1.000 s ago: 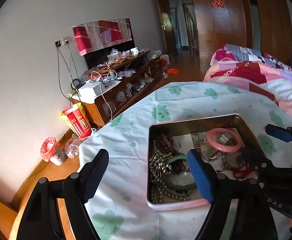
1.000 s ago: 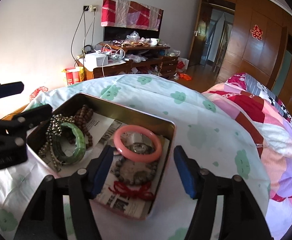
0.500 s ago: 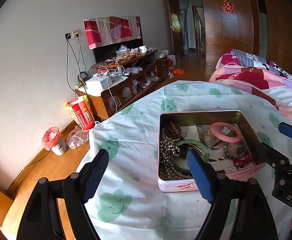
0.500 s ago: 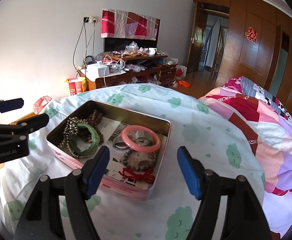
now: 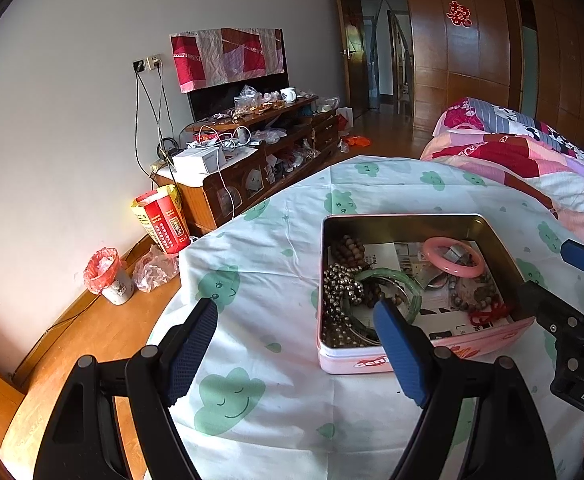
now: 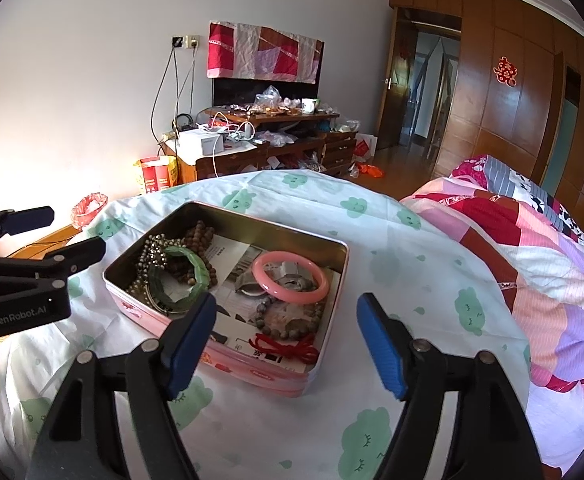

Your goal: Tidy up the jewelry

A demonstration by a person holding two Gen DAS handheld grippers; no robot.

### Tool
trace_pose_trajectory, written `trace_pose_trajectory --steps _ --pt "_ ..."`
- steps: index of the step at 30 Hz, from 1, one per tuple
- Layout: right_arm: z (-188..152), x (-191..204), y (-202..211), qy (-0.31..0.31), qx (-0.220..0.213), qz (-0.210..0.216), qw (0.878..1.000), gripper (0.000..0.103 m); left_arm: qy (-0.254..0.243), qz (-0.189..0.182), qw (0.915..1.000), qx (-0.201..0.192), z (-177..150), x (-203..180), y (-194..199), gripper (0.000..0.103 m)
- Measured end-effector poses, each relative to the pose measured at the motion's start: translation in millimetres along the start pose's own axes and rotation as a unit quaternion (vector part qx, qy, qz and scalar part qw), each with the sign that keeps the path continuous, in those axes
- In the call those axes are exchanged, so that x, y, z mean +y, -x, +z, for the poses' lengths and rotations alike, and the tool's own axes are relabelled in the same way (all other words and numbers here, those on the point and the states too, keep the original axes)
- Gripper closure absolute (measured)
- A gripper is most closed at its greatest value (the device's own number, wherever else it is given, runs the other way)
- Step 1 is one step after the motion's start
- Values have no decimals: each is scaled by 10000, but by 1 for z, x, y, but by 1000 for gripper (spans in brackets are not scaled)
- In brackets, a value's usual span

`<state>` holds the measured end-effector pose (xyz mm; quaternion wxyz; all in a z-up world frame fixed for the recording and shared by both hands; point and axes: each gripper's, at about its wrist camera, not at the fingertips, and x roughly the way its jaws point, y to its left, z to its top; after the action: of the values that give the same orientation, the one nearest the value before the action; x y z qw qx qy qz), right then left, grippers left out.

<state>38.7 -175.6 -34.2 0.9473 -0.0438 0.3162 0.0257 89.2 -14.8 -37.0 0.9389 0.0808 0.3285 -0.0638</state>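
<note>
The pink tin [image 6: 228, 344] is placed on the bed sheet — the pink bangle [image 6: 290, 276] is found inside it, just ahead of the right gripper [image 6: 286, 340]. Both grippers are spread, empty; the left gripper [image 5: 295, 350] is held beside the tin.

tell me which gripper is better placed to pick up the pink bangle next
Right, probably. The right gripper is open and the pink bangle lies just ahead of its fingers at the tin's near end. The left gripper faces the green bangle instead.
</note>
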Motion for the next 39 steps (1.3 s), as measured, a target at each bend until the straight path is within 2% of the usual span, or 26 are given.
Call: trace_pose_trajectory --steps 39 --pt "-4 -5 2 -55 -34 -3 10000 26 -59 -24 10000 16 -3 -2 -1 22"
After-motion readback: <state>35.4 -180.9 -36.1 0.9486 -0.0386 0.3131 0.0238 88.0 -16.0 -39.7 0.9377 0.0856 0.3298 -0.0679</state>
